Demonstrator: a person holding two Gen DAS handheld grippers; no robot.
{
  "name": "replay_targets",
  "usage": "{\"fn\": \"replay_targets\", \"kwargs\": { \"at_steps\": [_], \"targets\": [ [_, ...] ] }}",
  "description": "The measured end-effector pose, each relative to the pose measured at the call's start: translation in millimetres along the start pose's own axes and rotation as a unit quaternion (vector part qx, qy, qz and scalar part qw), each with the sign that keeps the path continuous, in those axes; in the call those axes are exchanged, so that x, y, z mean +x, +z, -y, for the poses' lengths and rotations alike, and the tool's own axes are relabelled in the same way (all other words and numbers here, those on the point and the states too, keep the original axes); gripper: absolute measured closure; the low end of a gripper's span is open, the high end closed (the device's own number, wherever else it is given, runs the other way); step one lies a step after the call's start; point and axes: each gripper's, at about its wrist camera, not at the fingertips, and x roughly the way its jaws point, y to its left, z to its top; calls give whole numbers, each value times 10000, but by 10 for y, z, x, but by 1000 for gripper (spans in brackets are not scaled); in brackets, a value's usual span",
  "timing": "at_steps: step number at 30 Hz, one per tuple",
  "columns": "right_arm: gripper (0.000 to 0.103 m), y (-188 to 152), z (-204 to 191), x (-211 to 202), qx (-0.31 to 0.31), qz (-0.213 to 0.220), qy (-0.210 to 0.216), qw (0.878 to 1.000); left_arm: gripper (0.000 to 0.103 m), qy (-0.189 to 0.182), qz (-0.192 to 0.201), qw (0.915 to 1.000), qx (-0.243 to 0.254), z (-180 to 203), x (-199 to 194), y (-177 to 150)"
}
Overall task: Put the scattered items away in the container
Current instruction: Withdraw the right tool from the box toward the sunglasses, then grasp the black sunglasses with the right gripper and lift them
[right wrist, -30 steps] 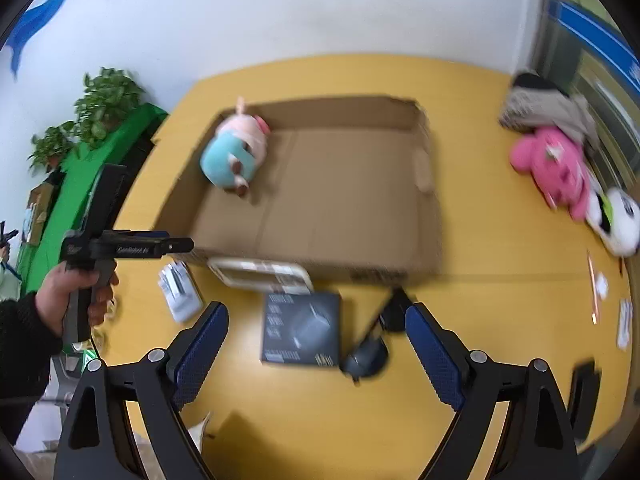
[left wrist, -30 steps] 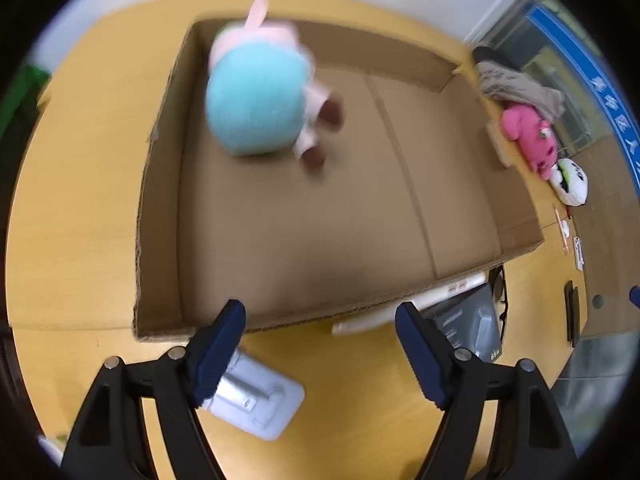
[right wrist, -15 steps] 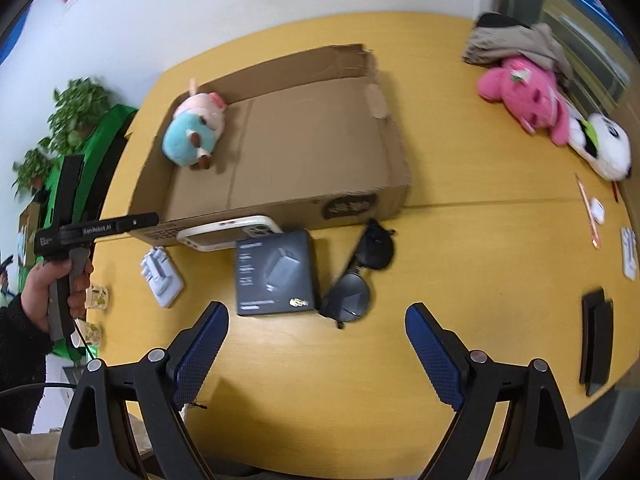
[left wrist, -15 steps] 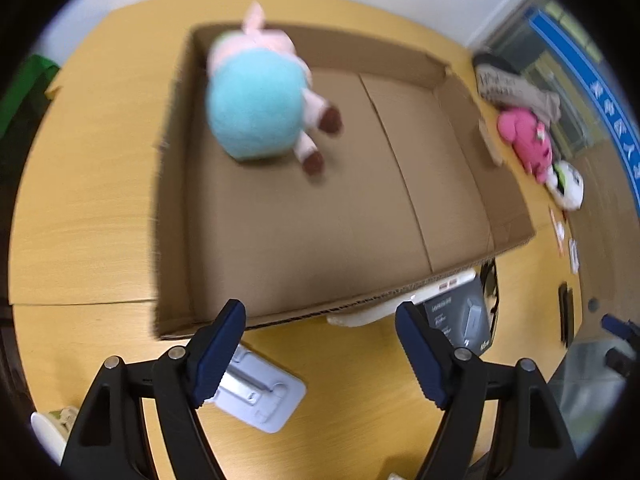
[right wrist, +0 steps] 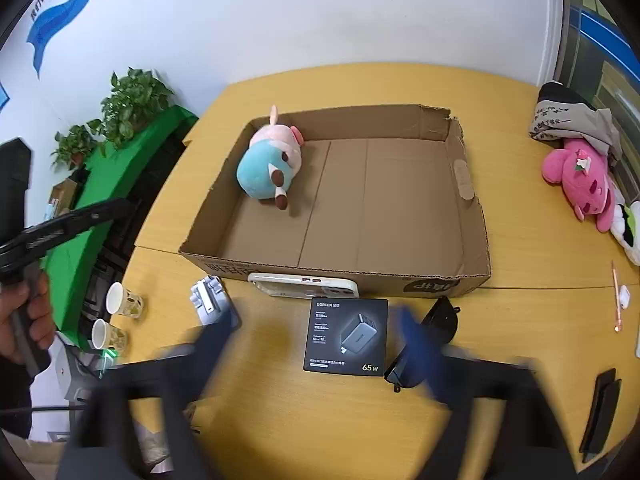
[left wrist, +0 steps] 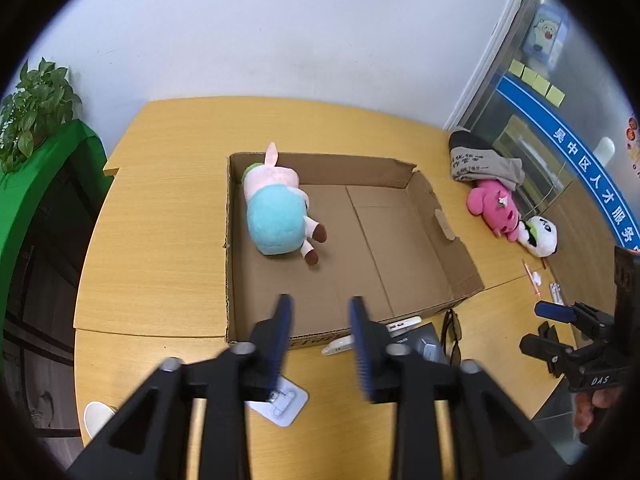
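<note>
Cardboard box (left wrist: pixel 400 240) on the table (left wrist: pixel 160 240) just ahead of the left hand-held gripper (left wrist: pixel 320 344), jaws apart and empty, with a plush pig (left wrist: pixel 276 216) inside at the far left corner. Charger box (right wrist: pixel 346 336), sunglasses (right wrist: pixel 424 340) and phone (right wrist: pixel 304 285) before the blurred right hand-held gripper (right wrist: pixel 316 344), jaws apart, nothing held.

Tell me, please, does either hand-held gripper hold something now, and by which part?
Nothing is held. The left hand-held gripper is open with only air between its fingers, above the box. The right hand-held gripper is blurred, open, empty.
</note>
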Motion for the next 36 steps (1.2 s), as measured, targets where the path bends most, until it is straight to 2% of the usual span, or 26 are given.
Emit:
{"fn": "replay_targets", "kwargs": {
  "at_steps": [1,2,7,11,16,18,27,36],
  "targets": [
    [5,-12,-18,-3,-24,11,-9,10000,34,-27,-27,10000,-26,1,8,-27],
    [5,-26,-31,5,-44,-32,0,10000,31,-122,-54,9999,-35,9,23,-62],
    [5,-260,60,141,130,-473,0,9988,31,-726,-556,9958,-95,163,286,-319],
    [5,-425,186,264,282,-782,88,9965,31,-1212,-988,9872,-311,324,577,-549],
    [5,-545,238,494,105,-1076,261,9938,31,-1557,-1391,9757,-658,467,839,-784],
    [5,-563,241,561,11,-1164,358,9926,31,-1576,-1499,9738,-669,527,899,-848],
    [5,-560,364,682,-398,-1275,512,9897,31,-1134,-1742,9762,-626,808,1146,-874],
    [5,-587,839,942,-151,-1535,671,9858,31,-1296,-2231,9612,-975,899,1646,-940]
  ]
}}
